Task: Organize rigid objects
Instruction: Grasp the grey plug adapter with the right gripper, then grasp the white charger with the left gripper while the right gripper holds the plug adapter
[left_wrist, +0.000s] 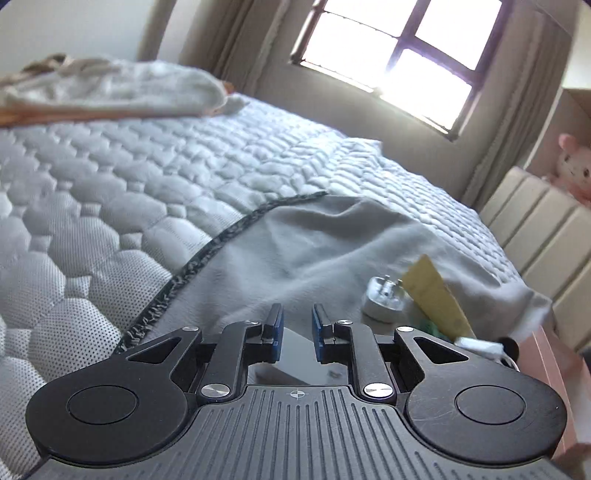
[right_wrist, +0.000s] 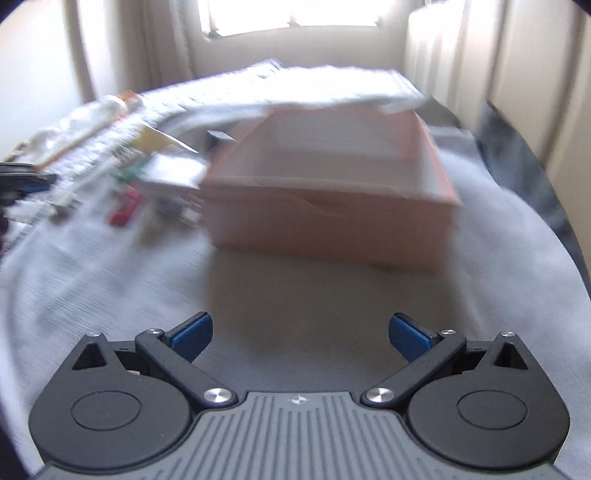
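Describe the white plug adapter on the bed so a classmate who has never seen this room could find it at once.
Start at the grey blanket spread over the quilted mattress. Near its right end, beside the yellow card, lies the white plug adapter. It is the only item there with metal prongs sticking up.

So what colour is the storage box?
Pinkish-salmon box, clearest in the right wrist view.

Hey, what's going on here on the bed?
A person holding two grippers is tidying small items on a grey cloth spread over the bed. The right gripper is wide open and empty, facing a pink box. The left gripper has its fingers narrowly apart, holding nothing, near a white plug and a yellow card.
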